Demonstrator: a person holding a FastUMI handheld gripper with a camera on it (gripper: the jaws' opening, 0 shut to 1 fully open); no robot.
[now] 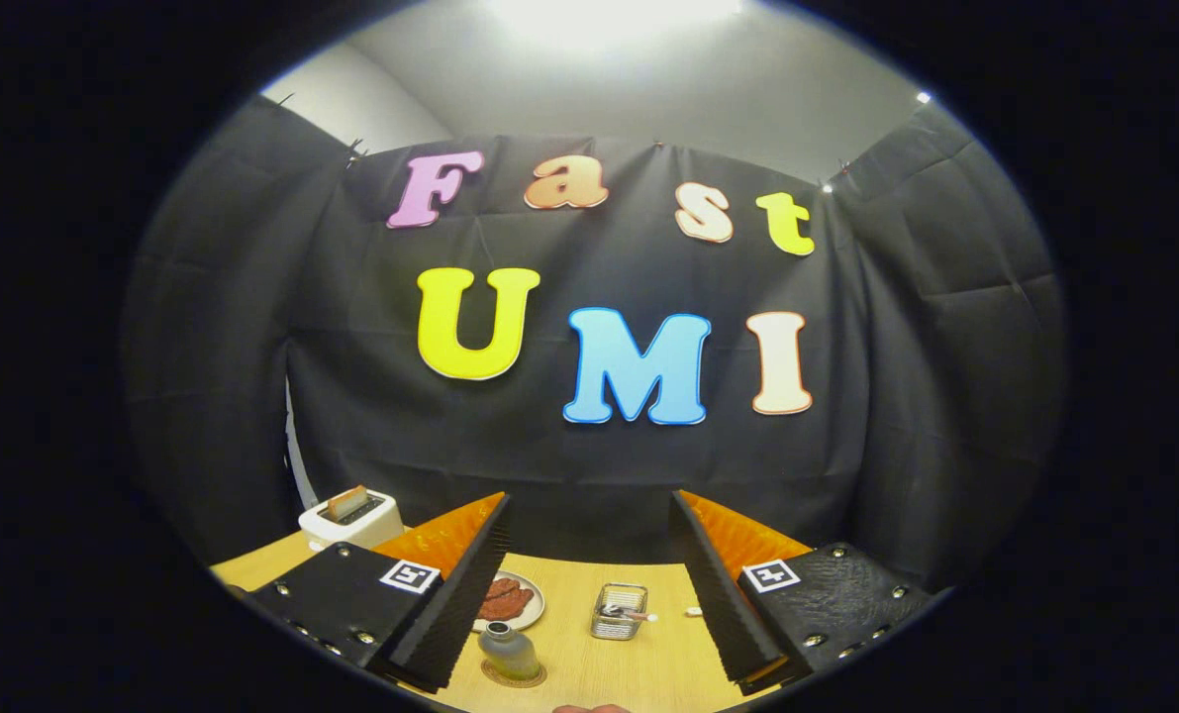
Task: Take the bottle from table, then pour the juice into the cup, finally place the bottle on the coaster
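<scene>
On the wooden table (pixel 668 654), between the spread, empty fingers of the gripper (pixel 589 515), the bottle (pixel 508 651) stands upright on its coaster (pixel 513 677). Beyond sit a wire basket (pixel 620 611), a plate (pixel 510 600), then a toaster (pixel 349 518).

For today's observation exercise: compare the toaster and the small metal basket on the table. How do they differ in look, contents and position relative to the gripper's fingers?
The toaster is a white solid box; the metal basket is open wire mesh. The toaster holds a slice of bread standing upright; the basket holds something small that I cannot identify. The toaster sits beyond one finger by the booth wall; the basket lies between the open fingers of the gripper. Both rest on the wooden table.
</scene>
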